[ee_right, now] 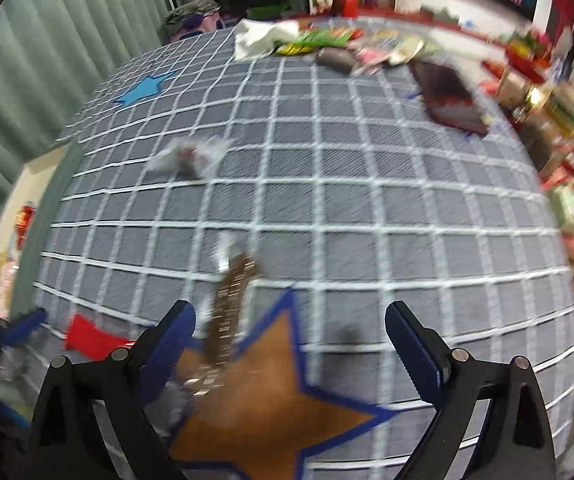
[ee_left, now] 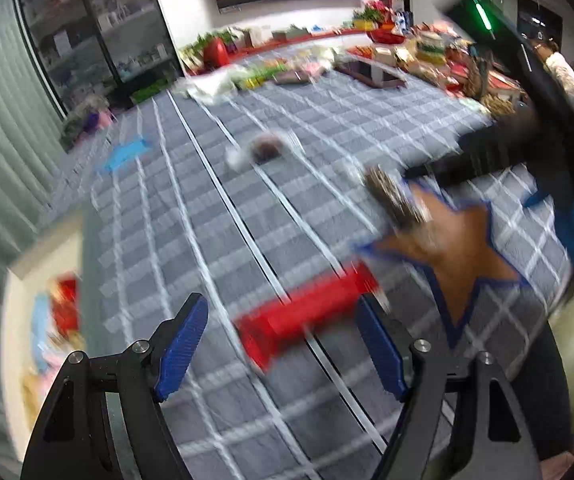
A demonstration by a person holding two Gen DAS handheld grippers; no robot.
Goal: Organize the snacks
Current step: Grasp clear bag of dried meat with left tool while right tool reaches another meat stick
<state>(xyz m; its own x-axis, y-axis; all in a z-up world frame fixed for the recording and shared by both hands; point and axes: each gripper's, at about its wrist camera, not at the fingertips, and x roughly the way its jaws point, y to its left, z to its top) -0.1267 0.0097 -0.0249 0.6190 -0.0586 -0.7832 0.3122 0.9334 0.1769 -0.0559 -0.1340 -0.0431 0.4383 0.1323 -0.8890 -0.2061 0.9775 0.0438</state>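
A red snack packet point(ee_left: 307, 314) lies on the grey checked tablecloth between the open fingers of my left gripper point(ee_left: 283, 344); it also shows in the right wrist view point(ee_right: 87, 338). A brown snack bar in a clear wrapper point(ee_left: 395, 200) lies on the edge of an orange star mat point(ee_left: 463, 248), seen also in the right wrist view, the bar point(ee_right: 231, 304) and the star point(ee_right: 271, 404). My right gripper point(ee_right: 291, 344) is open and empty above the star. A clear-wrapped dark snack point(ee_left: 265, 148) point(ee_right: 191, 156) lies mid-table. A blue star point(ee_left: 125, 154) point(ee_right: 143, 88) is far left.
Piles of snack packets point(ee_right: 347, 46) and a dark tray point(ee_right: 449, 96) sit at the table's far side. A white box with snacks point(ee_left: 47, 340) stands beside the table's left edge. Vertical blinds hang at the left. Both views are motion-blurred.
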